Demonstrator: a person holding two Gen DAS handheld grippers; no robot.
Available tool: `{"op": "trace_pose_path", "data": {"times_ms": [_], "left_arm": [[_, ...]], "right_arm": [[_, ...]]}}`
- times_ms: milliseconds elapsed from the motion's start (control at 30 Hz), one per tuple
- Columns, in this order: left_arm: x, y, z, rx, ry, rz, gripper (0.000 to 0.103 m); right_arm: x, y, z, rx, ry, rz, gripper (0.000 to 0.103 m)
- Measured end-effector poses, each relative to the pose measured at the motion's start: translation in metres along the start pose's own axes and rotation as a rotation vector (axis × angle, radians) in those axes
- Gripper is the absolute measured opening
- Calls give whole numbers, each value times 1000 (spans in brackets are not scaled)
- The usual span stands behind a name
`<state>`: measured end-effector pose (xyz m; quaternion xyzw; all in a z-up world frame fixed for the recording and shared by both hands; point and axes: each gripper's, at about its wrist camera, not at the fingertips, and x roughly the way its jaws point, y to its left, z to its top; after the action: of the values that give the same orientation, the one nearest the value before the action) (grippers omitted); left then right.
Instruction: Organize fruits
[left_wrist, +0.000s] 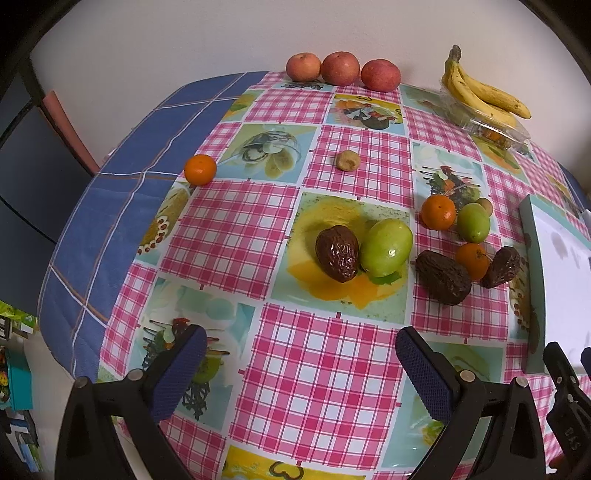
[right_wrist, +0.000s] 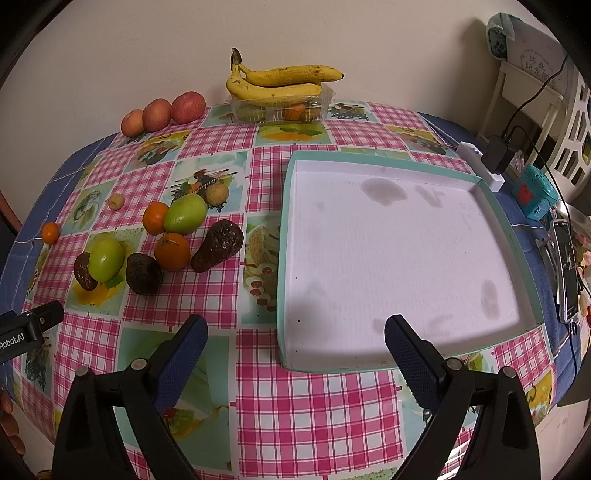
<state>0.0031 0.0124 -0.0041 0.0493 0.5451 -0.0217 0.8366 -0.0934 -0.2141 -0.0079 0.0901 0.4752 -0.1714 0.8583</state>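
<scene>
Loose fruit lies on the checked tablecloth: a brown wrinkled fruit (left_wrist: 338, 253) touching a green fruit (left_wrist: 386, 246), more brown fruits (left_wrist: 443, 277), oranges (left_wrist: 438, 212) and a green fruit (left_wrist: 473, 222) to the right, and a lone orange (left_wrist: 200, 169) far left. My left gripper (left_wrist: 299, 354) is open and empty, short of the brown-green pair. My right gripper (right_wrist: 295, 343) is open and empty at the near edge of the white tray (right_wrist: 461, 354) with a teal rim. The fruit cluster (right_wrist: 173, 236) lies left of the tray.
Three red apples (left_wrist: 340, 69) line the wall. Bananas (right_wrist: 280, 79) rest on a clear plastic box (right_wrist: 280, 109) at the back. A small beige fruit (left_wrist: 347, 160) lies mid-table. A power strip (right_wrist: 480, 162), a teal toy (right_wrist: 535, 192) and a phone (right_wrist: 567, 266) sit right of the tray.
</scene>
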Motion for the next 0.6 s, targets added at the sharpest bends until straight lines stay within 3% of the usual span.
{"op": "trace_pose_path", "data": {"times_ms": [333,600], "left_arm": [[-1,-5,1,6,-2,-32,103],[-6,-5,2,2,-58,-30,103]], "right_arm": [[0,0,0,-1,1,0,97],[0,1,-2,-3,0,5,97]]}}
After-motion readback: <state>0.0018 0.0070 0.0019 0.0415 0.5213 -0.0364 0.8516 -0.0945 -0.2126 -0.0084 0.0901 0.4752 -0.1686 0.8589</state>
